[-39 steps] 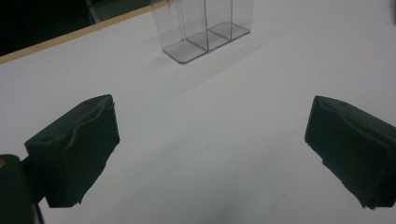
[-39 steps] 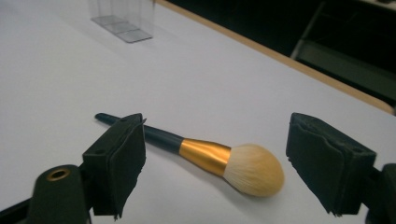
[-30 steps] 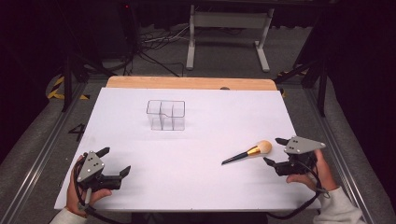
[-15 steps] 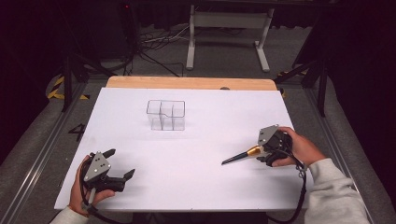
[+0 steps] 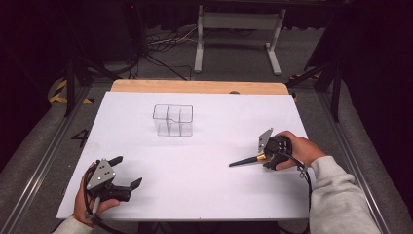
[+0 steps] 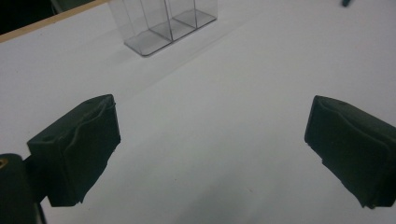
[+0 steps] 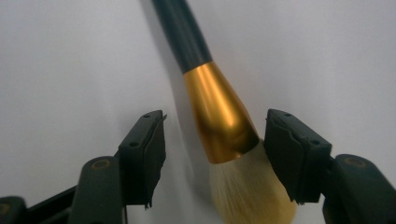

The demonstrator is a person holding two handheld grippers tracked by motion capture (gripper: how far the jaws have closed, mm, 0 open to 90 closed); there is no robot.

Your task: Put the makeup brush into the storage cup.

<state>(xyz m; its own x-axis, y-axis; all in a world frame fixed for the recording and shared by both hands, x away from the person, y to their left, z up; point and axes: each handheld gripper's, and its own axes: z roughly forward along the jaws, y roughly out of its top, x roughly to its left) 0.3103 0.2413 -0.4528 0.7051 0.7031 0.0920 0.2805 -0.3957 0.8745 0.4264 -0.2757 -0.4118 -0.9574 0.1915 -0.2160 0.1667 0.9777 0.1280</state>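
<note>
Makeup brush [image 7: 219,116] lies on the white table [image 5: 195,165], right of the clear organizer [image 5: 173,120]. Right gripper [image 5: 271,155] has moved in since a second ago; jaws closing, straddling the gold ferrule [image 7: 218,114], not yet pressing. Left gripper [image 5: 125,171] rests agape. Pickup appears imminent.

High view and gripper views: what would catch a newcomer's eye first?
The makeup brush with its gold ferrule and pale bristles, lying on the white table at right between the right gripper jaws, which have just been closing without gripping it yet. Next, the clear compartmented organizer mid-table, and the open left gripper near left.
</note>
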